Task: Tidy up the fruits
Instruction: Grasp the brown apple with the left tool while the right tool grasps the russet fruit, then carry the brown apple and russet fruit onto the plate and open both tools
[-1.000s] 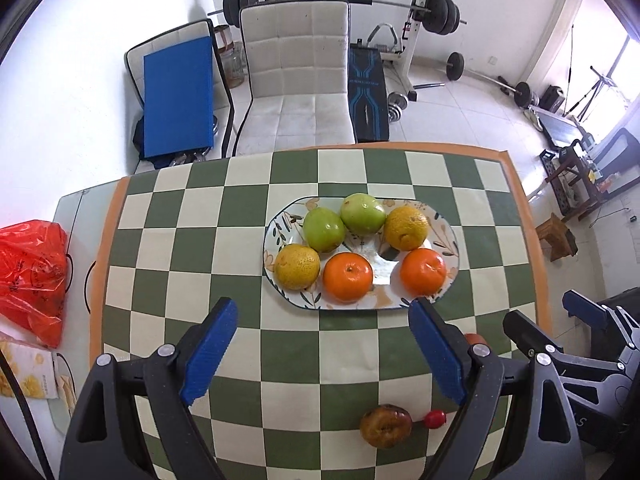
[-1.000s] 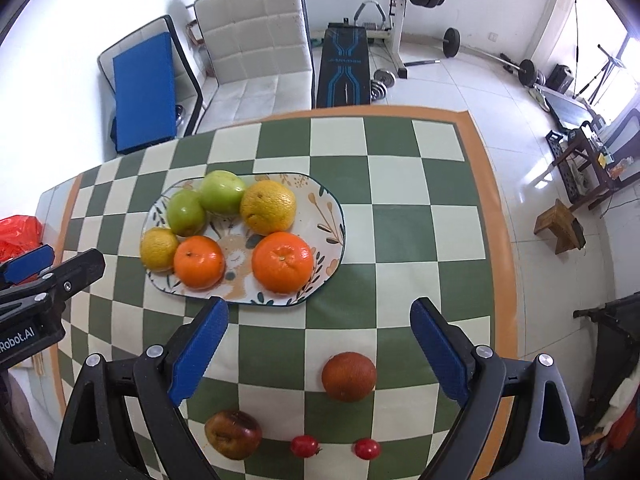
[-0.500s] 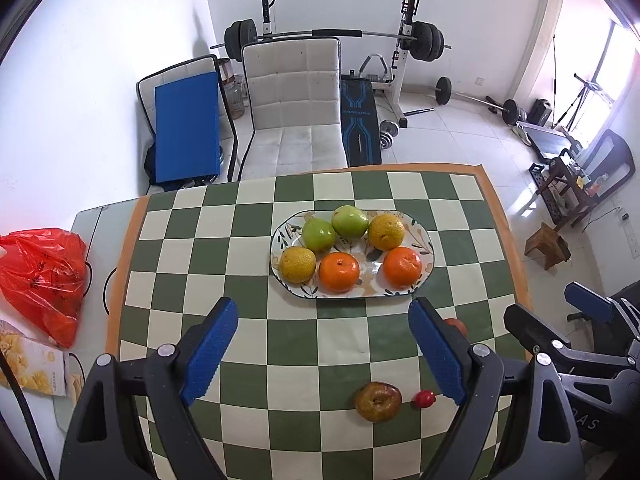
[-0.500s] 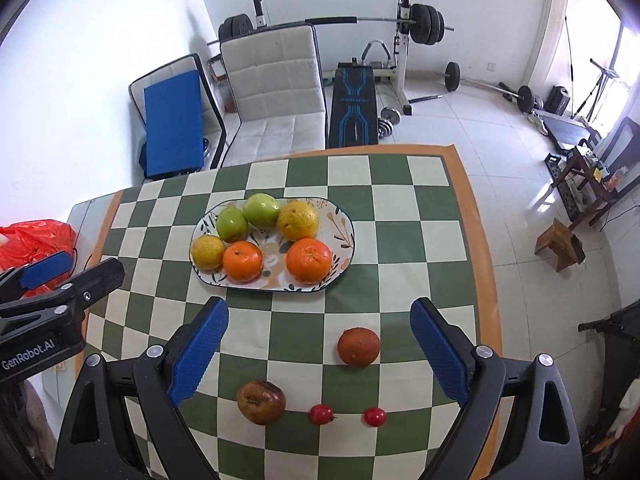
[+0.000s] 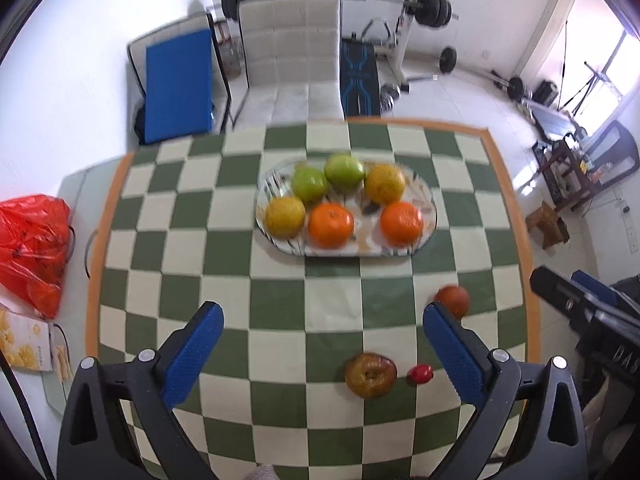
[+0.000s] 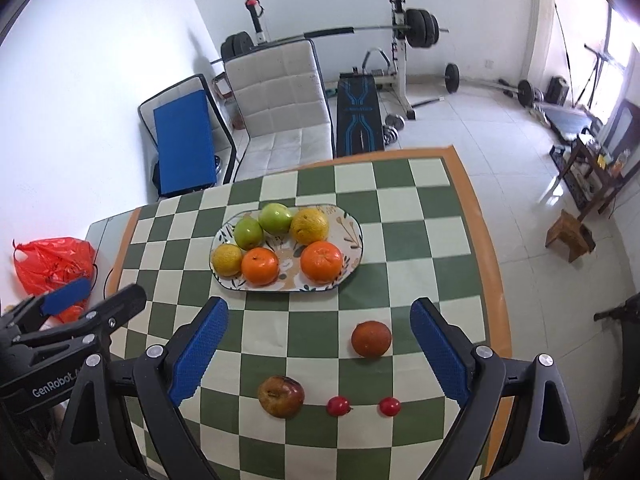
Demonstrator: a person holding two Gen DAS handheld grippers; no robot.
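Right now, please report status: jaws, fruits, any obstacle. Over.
Left gripper and right gripper: jaws open, empty. Six fruits on plate; dark red fruit, bruised apple, two cherry tomatoes loose on tablecloth. Path clear.

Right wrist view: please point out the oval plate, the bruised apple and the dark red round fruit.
oval plate (image 6: 352, 228): right wrist view, bare right rim.
bruised apple (image 6: 281, 396): right wrist view, middle of its top.
dark red round fruit (image 6: 371, 339): right wrist view, its centre.
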